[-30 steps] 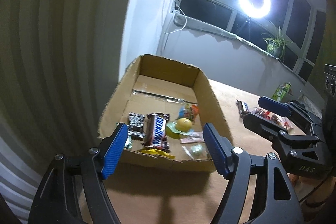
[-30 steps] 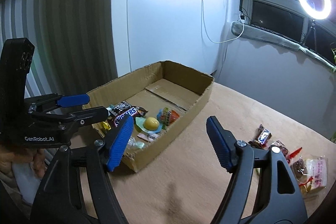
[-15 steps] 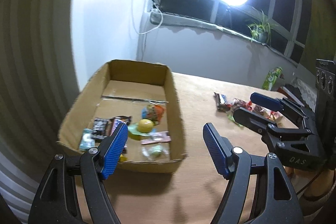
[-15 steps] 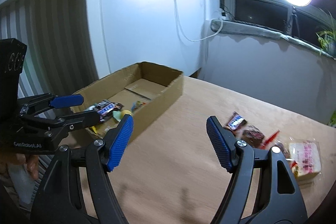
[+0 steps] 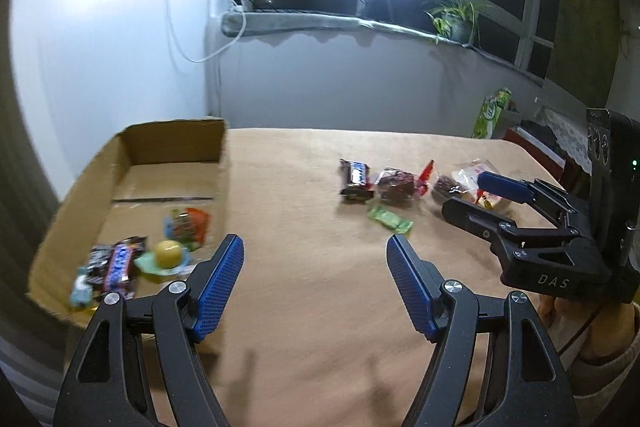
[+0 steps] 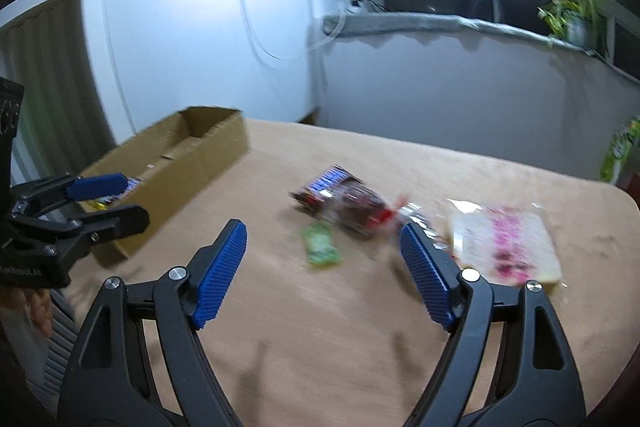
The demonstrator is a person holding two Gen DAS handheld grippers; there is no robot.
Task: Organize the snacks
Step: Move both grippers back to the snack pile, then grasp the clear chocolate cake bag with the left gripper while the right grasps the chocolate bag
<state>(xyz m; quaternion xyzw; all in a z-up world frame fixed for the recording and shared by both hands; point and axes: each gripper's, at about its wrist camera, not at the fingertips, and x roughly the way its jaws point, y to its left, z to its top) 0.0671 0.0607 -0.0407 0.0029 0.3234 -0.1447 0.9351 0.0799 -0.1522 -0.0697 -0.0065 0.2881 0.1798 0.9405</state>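
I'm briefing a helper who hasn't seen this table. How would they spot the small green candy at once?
Start at the cardboard box on the tan table, then look right to the loose snack cluster. The green candy lies nearest the viewer, just below the dark wrappers: the only flat, bright green piece there.

Wrapped snacks (image 5: 394, 185) lie scattered on the table; others fill the cardboard box (image 5: 172, 143).

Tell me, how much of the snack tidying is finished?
Partly done. Several snacks, a chocolate bar among them, already lie in the cardboard box. Nothing is in hand: the left gripper is open and empty, and the right gripper's jaws are opening with nothing between them. Left on the table: a green candy, another chocolate bar, dark wrapped treats and a pink packet.
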